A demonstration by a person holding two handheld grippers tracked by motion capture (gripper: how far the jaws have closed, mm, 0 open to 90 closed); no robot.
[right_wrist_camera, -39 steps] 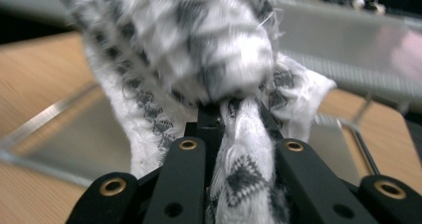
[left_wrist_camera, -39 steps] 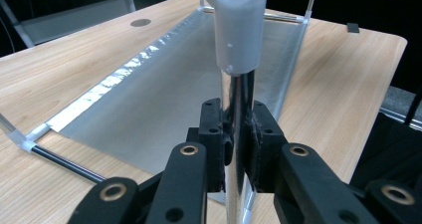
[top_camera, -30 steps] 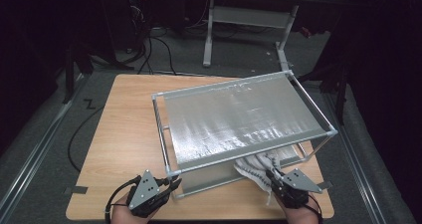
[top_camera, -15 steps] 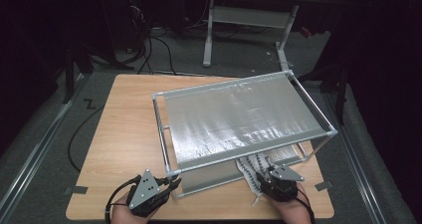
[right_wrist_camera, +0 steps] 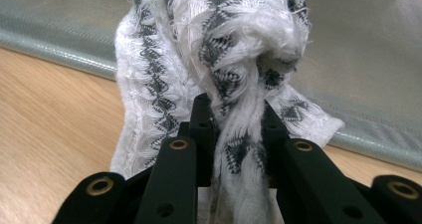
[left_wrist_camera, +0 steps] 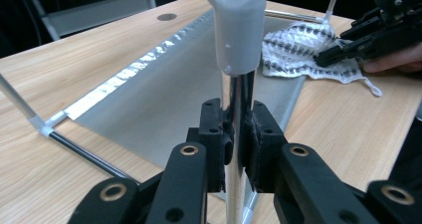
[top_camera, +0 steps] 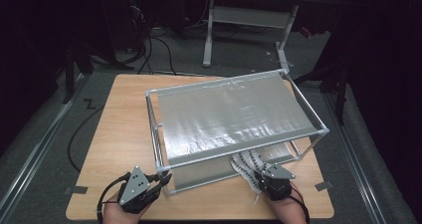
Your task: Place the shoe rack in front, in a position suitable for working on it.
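A metal-framed rack (top_camera: pixel 239 157) with a silvery mesh shelf stands on the wooden table (top_camera: pixel 119 134). My left gripper (top_camera: pixel 161 180) is shut on the rack's near left upright post (left_wrist_camera: pixel 238 109), just under its white corner joint (left_wrist_camera: pixel 238 25). A white cloth with a black pattern (top_camera: pixel 246 165) lies at the rack's near right corner, partly on the lower silver sheet (left_wrist_camera: pixel 164 94). My right gripper (top_camera: pixel 260 176) is shut on a bunched fold of that cloth (right_wrist_camera: pixel 239 59), which rises between the jaws in the right gripper view.
The rack covers most of the table's right half. Bare wood lies to the left (top_camera: pixel 114 114) and along the front edge. Dark floor, cables (top_camera: pixel 79 134) and a second table frame (top_camera: pixel 249 15) lie beyond the far edge.
My right gripper has shifted slightly left and toward the rack, bunching the cloth with it. The left gripper and the rack have stayed put.
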